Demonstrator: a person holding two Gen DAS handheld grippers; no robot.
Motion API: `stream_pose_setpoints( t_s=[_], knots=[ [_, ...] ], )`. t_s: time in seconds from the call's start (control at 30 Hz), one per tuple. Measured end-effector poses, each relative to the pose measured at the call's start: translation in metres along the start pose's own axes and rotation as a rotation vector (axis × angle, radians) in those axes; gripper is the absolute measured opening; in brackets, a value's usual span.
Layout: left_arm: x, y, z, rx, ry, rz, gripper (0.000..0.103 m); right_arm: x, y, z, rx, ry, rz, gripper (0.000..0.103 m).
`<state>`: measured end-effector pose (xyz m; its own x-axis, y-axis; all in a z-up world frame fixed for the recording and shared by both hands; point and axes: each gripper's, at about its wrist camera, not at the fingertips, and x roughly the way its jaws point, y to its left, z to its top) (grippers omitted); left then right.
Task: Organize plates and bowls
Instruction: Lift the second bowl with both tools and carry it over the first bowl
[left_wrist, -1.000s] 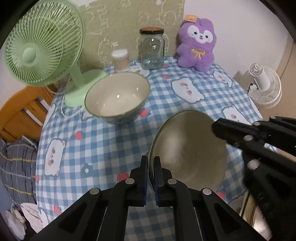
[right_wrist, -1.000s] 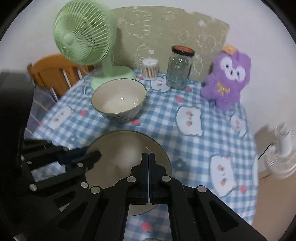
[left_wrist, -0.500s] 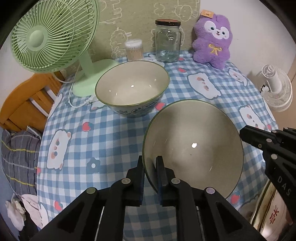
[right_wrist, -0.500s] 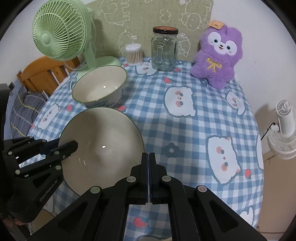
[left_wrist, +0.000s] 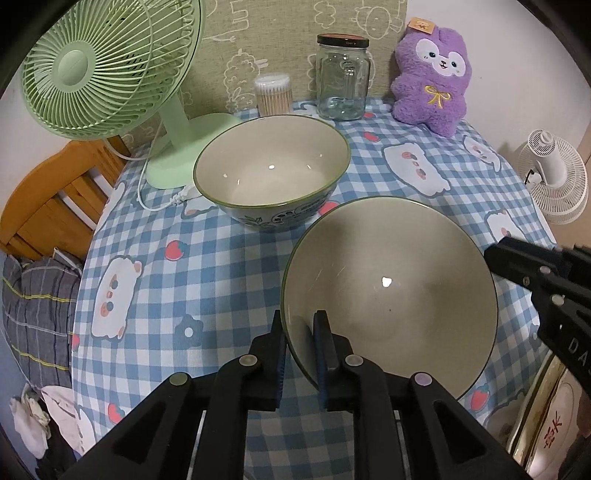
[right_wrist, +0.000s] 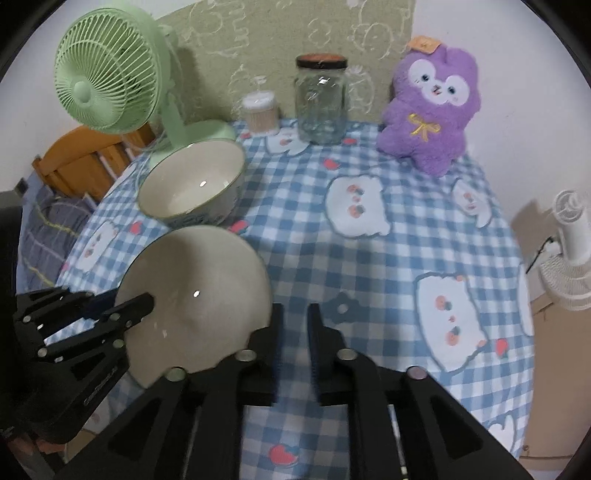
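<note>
a: jaws of the left gripper (left_wrist: 298, 341) pinch the near rim of the tilted, green-rimmed cream ceramic bowl (left_wrist: 391, 288).

b: right gripper (right_wrist: 293, 338) has just been opening, empty, just right of it; the matching bowl (left_wrist: 271, 170) sits beyond, left gripper nearer.

White letters "DA" are read on the side of the right gripper (left_wrist: 524, 266), cut off at the frame edge. Red characters are seen on a pale object (left_wrist: 554, 432) at the lower right; they cannot be read. The jar lid's (left_wrist: 343, 41) print is illegible.
</note>
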<state>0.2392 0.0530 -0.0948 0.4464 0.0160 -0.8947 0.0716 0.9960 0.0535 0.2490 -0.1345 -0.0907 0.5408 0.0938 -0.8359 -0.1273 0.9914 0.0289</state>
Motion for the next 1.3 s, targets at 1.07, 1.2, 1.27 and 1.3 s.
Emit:
stream_pose_setpoints(
  t_s=[1.07, 1.2, 1.27, 1.3],
  knots=[
    [0.001, -0.002, -0.002, 0.031, -0.028, -0.006, 0.011, 0.019, 0.013, 0.0, 0.021, 0.069, 0.068, 0.009],
    [-0.006, -0.002, -0.004, 0.03, -0.038, -0.006, 0.011, 0.011, 0.013, -0.001, 0.018, 0.059, 0.065, 0.009],
    [-0.01, -0.001, -0.004, 0.027, -0.042, -0.008, 0.011, 0.005, 0.015, -0.001, 0.012, 0.051, 0.06, 0.009],
    [-0.014, -0.002, -0.005, 0.027, -0.046, -0.008, 0.011, 0.003, 0.015, -0.001, 0.008, 0.048, 0.058, 0.009]
  ],
)
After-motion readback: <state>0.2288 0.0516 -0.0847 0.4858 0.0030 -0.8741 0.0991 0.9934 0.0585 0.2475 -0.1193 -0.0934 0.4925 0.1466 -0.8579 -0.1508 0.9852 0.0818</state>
